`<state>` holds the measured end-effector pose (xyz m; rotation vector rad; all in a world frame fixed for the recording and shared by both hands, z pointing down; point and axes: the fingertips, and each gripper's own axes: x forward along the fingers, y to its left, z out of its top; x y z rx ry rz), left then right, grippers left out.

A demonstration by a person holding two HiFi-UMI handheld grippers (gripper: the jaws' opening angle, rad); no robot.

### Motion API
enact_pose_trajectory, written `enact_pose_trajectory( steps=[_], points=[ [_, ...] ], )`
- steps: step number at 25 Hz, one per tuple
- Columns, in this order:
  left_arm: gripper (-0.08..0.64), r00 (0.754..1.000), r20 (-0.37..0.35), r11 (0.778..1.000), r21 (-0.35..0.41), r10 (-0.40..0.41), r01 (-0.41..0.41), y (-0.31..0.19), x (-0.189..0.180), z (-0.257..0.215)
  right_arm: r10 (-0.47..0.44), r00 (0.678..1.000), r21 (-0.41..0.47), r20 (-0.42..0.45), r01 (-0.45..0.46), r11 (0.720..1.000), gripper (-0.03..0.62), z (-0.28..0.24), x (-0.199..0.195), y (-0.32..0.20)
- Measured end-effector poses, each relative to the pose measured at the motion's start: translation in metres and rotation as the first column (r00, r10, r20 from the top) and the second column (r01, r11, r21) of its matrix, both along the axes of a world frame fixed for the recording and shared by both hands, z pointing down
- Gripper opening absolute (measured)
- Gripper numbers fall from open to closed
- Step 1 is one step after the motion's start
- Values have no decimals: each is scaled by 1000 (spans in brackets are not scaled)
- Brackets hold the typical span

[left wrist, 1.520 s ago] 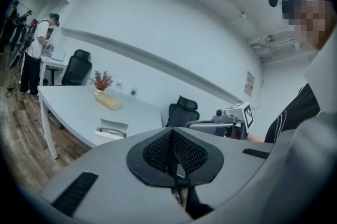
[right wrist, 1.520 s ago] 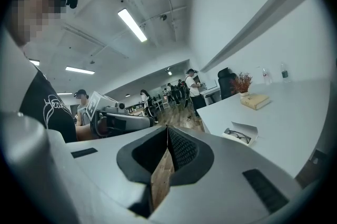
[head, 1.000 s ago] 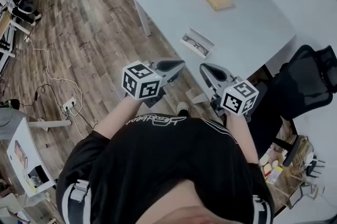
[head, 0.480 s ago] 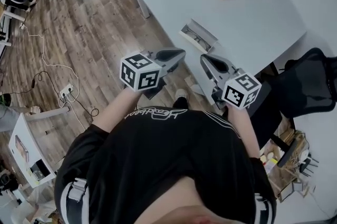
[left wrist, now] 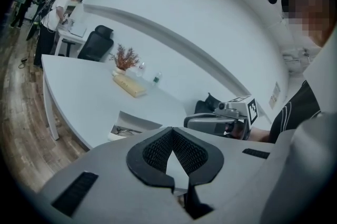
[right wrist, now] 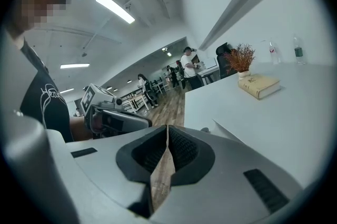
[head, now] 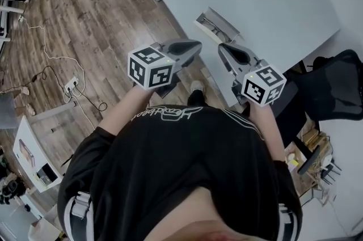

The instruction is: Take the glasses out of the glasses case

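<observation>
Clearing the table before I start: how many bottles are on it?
2. The clear bottle stands beside the dried plant across the table; the green-labelled bottle stands just past it, away from the plant. More may sit out of view.

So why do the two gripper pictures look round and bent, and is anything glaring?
Left gripper view: wide-angle lens, so a dark round border and the table edge bows. Right gripper view: same bending, plus a glaring ceiling light. Head view: even light, glasses case fairly sharp.
</observation>
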<state>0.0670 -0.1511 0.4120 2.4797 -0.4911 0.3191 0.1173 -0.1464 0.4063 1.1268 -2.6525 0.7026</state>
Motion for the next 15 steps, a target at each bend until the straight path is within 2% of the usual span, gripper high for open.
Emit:
enact_pose_trajectory(
  steps=[3, 8, 15],
  points=[
    [8, 1000, 4, 1000, -13, 0, 0, -3, 1, 8, -6, 999, -4, -52, 6, 1000, 11, 12, 1, -9],
    [8, 1000, -1, 999, -34, -5, 5, -7, -1, 15, -21, 976, -3, -216, 21, 1000, 11, 35, 4, -24],
    [8, 999, 1, 998, -53, -38, 38, -21, -11, 24, -33, 964, -47, -265, 21, 999, 14, 64, 6, -49]
  ],
)
